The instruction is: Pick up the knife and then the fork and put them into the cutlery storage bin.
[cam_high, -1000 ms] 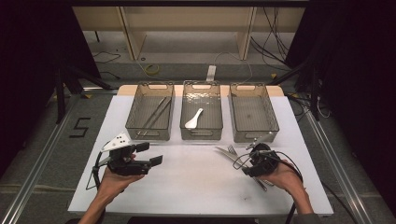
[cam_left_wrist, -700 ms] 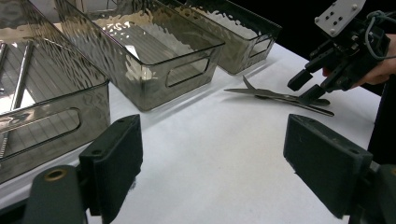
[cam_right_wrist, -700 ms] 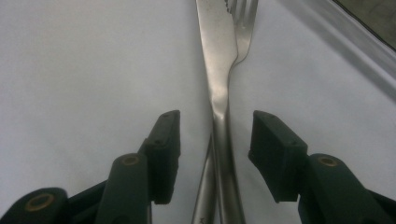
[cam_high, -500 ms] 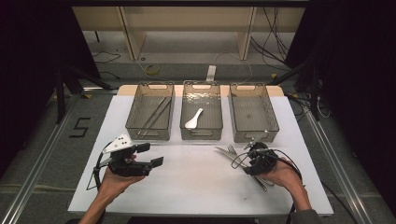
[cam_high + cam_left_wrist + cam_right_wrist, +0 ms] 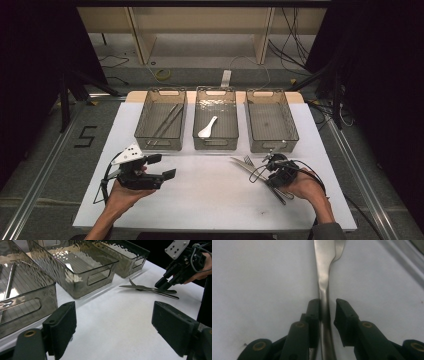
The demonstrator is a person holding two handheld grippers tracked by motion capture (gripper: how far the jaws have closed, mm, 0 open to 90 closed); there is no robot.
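Note:
A metal fork (image 5: 248,161) and a knife (image 5: 237,161) lie crossed on the white table (image 5: 210,200) at the right. My right gripper (image 5: 273,170) points down over their handles. In the right gripper view its jaws (image 5: 327,302) straddle one metal handle (image 5: 324,277). They have just been closing: the left pad touches the handle and a narrow gap remains at the right pad. A second piece of cutlery (image 5: 340,250) lies beside it. My left gripper (image 5: 161,166) hovers at the left, open and empty (image 5: 113,307), facing the cutlery (image 5: 147,288) and the right gripper (image 5: 165,283).
Three clear bins stand in a row at the back. The left bin (image 5: 161,147) holds long metal sticks, the middle bin (image 5: 215,146) a white spoon (image 5: 207,127), and nothing lies in the right bin (image 5: 272,148). White tabletop stretches between my two hands.

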